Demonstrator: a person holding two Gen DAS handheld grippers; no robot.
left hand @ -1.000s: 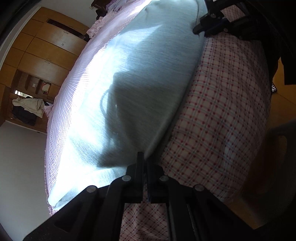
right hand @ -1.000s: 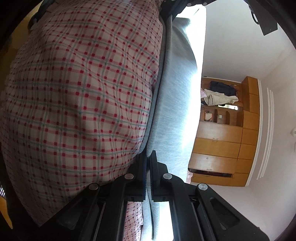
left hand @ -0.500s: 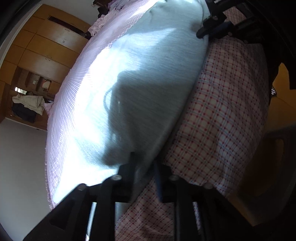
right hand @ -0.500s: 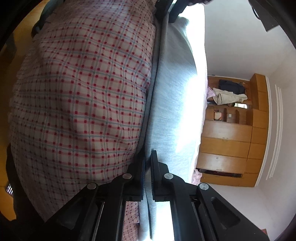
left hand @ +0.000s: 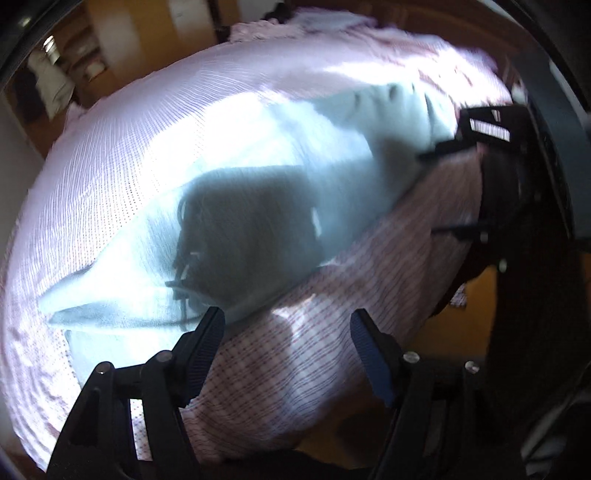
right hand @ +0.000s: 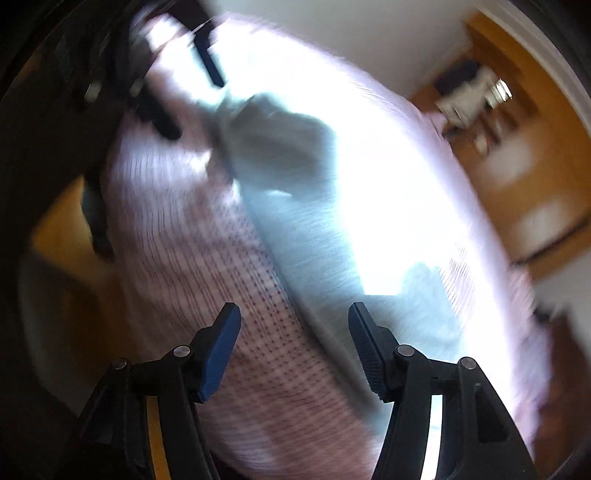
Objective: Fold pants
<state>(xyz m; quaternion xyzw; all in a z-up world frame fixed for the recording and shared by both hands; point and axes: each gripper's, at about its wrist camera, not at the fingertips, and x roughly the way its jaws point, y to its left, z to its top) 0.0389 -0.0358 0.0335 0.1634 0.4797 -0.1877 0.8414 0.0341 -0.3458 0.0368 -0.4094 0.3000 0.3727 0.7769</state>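
Light grey pants [left hand: 280, 177] lie flat on the checked bedspread [left hand: 314, 350], folded along the edge nearest me. They also show in the right wrist view [right hand: 314, 243], blurred by motion. My left gripper [left hand: 286, 325] is open and empty, just above the pants' near edge. My right gripper [right hand: 293, 319] is open and empty above the pants' edge. The right gripper shows in the left wrist view [left hand: 480, 136] at the pants' far end. The left gripper shows in the right wrist view [right hand: 184, 85] at the top left.
The bed's front edge drops to a yellow-brown floor [left hand: 469, 332] on my right. Wooden wardrobes [right hand: 528, 177] with clothes on a shelf stand beyond the far side of the bed. A white wall [right hand: 351, 33] is behind it.
Both grippers were shut on the pants' folded edge; both have opened, let go of it and pulled back. The pants now lie on the bed.
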